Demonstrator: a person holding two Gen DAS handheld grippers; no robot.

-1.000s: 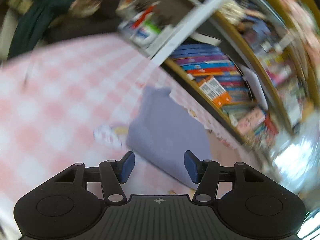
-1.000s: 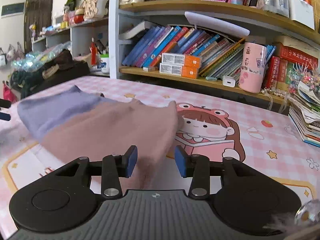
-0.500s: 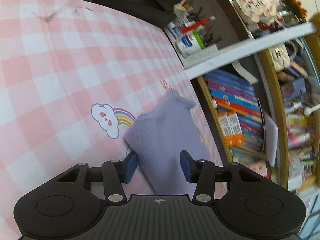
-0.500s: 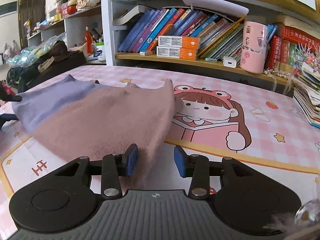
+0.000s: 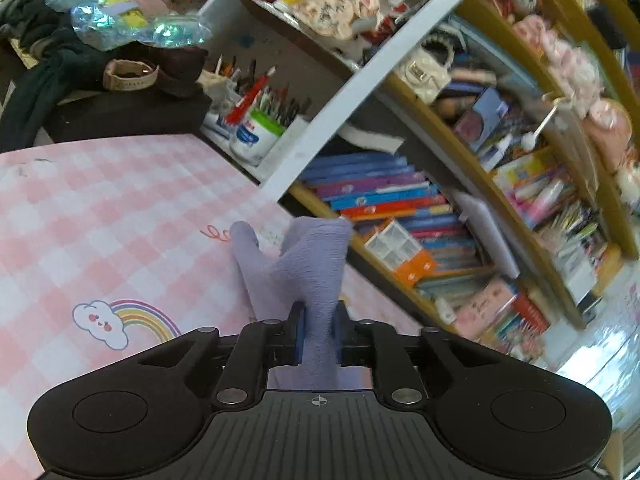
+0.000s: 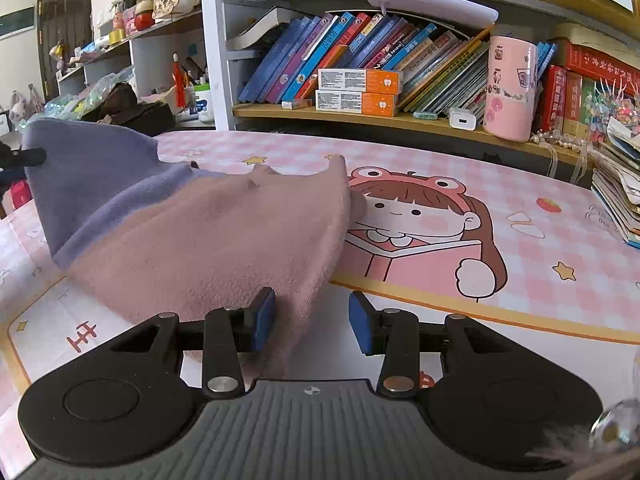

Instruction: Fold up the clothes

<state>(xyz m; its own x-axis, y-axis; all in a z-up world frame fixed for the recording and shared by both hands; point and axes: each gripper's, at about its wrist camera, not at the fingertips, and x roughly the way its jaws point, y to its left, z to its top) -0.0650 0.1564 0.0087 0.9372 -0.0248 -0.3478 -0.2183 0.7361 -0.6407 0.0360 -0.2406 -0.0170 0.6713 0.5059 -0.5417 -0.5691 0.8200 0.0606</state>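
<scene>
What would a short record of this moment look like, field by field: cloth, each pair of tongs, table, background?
cloth: one garment, purple at one end, pink at the other, lying on the table with its purple end lifted
left tongs: have just been closing, now pinched on the purple end
right tongs: open, the pink edge lies between the pads, no squeeze visible
table: pink checked mat with a cartoon girl and a rainbow cloud
background: shelves of books, a pink cup
</scene>
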